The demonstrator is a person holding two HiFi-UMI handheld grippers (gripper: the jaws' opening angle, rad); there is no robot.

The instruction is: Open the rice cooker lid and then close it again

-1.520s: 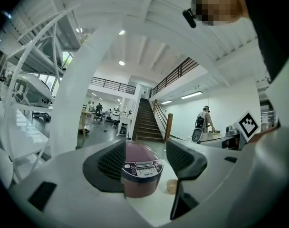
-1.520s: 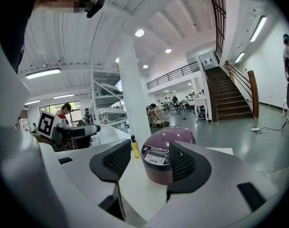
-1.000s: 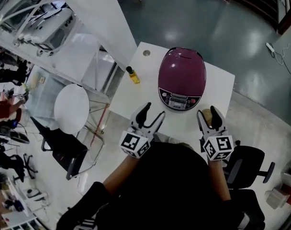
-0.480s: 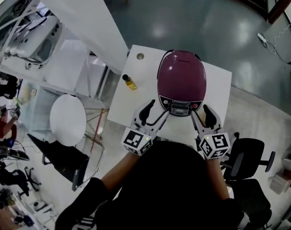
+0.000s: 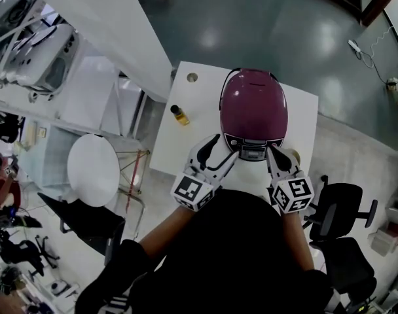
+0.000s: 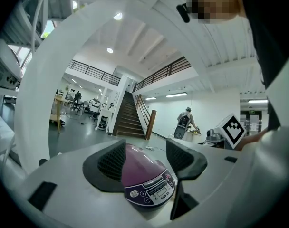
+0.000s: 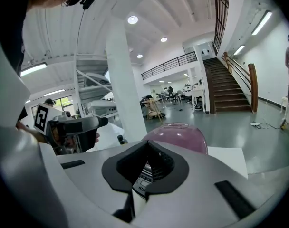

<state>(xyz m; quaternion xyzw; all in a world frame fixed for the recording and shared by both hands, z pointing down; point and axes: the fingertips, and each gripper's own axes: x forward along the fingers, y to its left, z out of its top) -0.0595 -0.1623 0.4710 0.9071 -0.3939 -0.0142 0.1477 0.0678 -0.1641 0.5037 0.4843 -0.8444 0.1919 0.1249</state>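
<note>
Right gripper [image 5: 276,157]: jaws pressed together, empty, tip just beside the rice cooker [image 5: 253,110] front panel. Left gripper [image 5: 220,152]: jaws spread, panel framed between them (contact unclear). Cooker straight ahead on the white worktop [image 5: 198,103], lid down.

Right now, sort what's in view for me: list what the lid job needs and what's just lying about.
For the job: rice cooker, lid down; left gripper, fingers apart; right gripper, fingers together.
Lying about: small bottle; black office chair.
</note>
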